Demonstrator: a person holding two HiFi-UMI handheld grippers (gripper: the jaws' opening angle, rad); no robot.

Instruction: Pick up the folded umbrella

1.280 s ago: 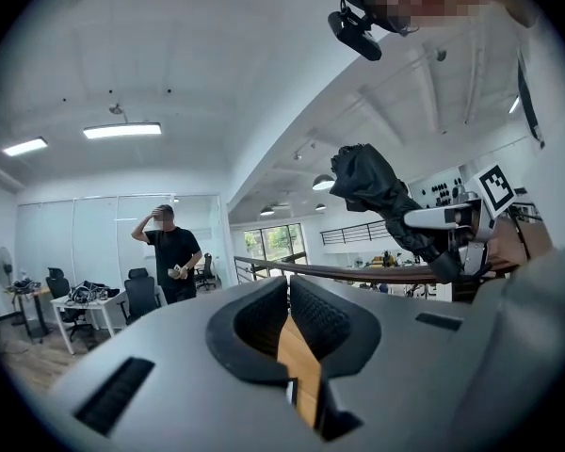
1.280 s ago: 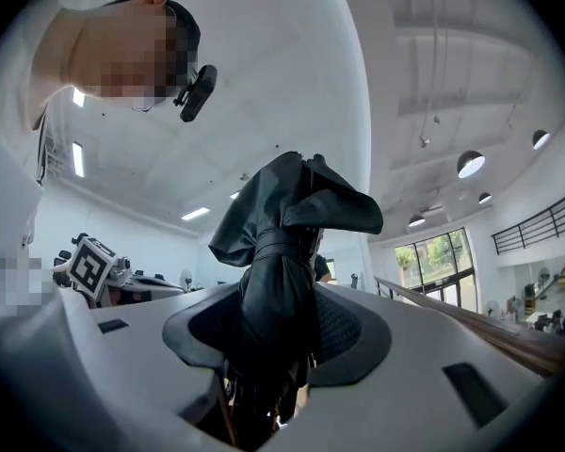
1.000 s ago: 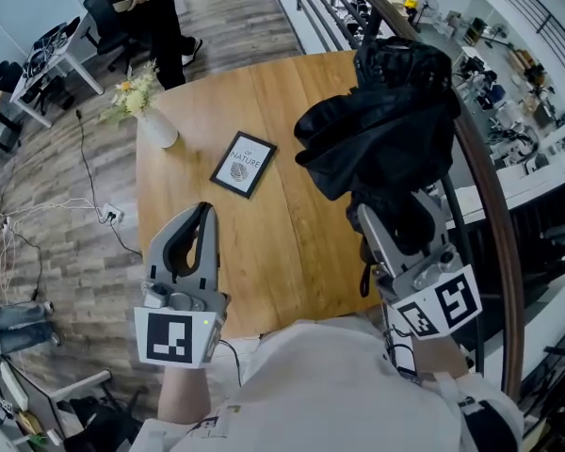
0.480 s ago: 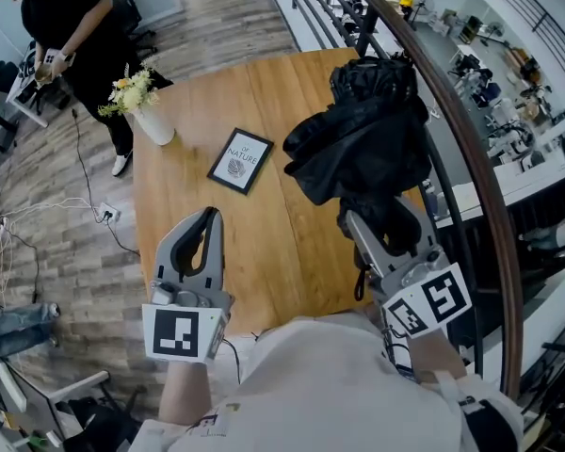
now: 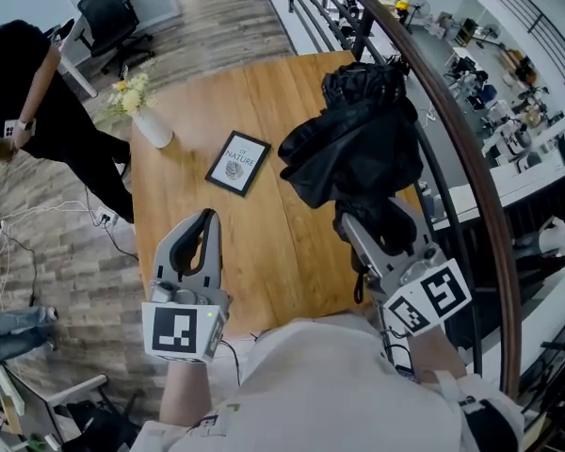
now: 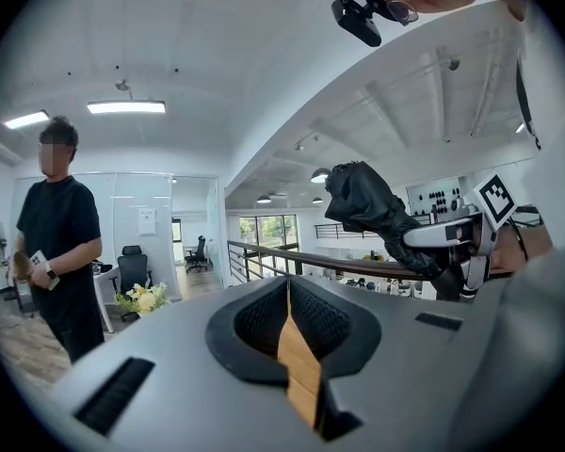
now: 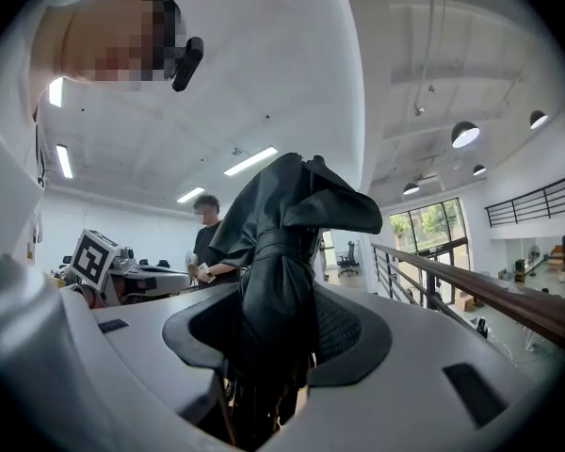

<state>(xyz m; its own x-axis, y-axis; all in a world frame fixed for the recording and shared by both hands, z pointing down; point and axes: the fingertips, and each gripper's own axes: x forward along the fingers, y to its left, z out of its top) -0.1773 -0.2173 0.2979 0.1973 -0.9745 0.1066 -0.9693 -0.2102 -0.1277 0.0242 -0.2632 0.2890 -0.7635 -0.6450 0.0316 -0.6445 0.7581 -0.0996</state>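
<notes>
1. Right gripper view: the right gripper (image 7: pixel 278 335) is seen clamped on the black folded umbrella (image 7: pixel 281 243), whose lower part is pressed between the two ribbed pads.
2. Beyond the jaws, the umbrella's fabric is gathered by a strap, and loose folds are spread out past the fingertips.
3. In the head view, the umbrella is held up by that gripper over the right half of the wooden table (image 5: pixel 264 243), near the curved railing (image 5: pixel 473 158).
4. The left gripper (image 6: pixel 288 320) is shown with its jaws brought together and nothing caught between them. Only a sliver of the wooden top is seen through the gap lower down.
5. That gripper is held over the table's near left edge, well apart from the umbrella.
6. A framed print (image 5: pixel 237 163) is laid flat near the middle of the table, and a white vase of flowers (image 5: pixel 149 121) is set at its far left corner.
7. A person in black (image 5: pixel 38 111) is seen standing on the floor left of the table, with an office chair (image 5: pixel 113 17) farther back.
</notes>
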